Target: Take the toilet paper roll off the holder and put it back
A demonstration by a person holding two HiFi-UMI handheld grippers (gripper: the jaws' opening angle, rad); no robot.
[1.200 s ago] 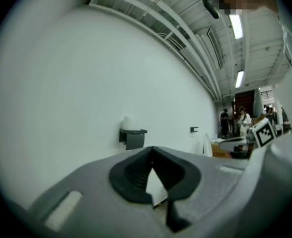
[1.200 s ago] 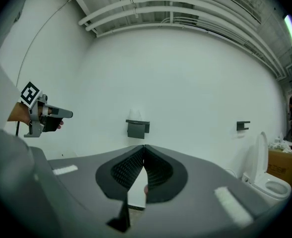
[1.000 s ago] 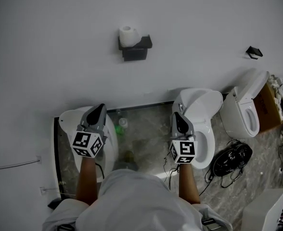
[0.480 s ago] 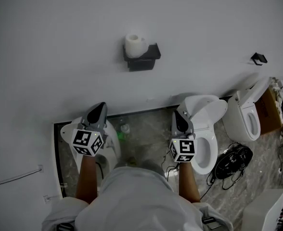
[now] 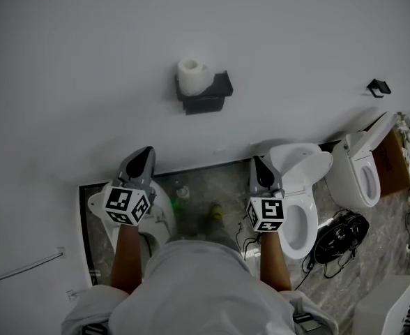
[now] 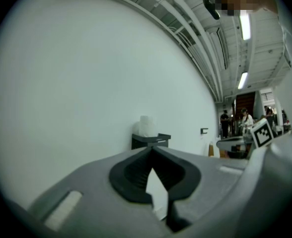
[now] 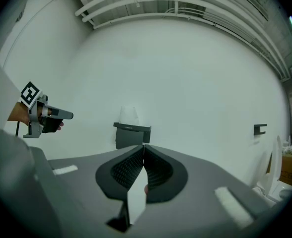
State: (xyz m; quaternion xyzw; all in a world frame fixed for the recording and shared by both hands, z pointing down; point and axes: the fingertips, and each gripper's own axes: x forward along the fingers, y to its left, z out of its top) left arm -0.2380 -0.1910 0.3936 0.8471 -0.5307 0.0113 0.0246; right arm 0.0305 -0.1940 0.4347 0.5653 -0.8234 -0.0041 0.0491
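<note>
A white toilet paper roll [image 5: 190,75] stands upright on top of a black wall holder [image 5: 209,96], high on the white wall. In the left gripper view the roll [image 6: 146,125] and holder [image 6: 150,141] lie straight ahead, well beyond the jaws. The right gripper view shows the roll [image 7: 129,115] and holder [image 7: 131,135] slightly left of centre. My left gripper [image 5: 144,155] and right gripper [image 5: 258,163] hover side by side below the holder, far from it. Both are shut with nothing held.
Three white toilets stand on the stone floor: one under my left gripper [image 5: 160,218], one by my right gripper [image 5: 307,187], one further right [image 5: 362,169]. A second small black holder [image 5: 378,86] is on the wall at right. Cables [image 5: 340,233] lie on the floor.
The head view has shifted: the roll and holder sit lower and a little right in it, and the toilets have slid. Both grippers keep their places and stay shut.
</note>
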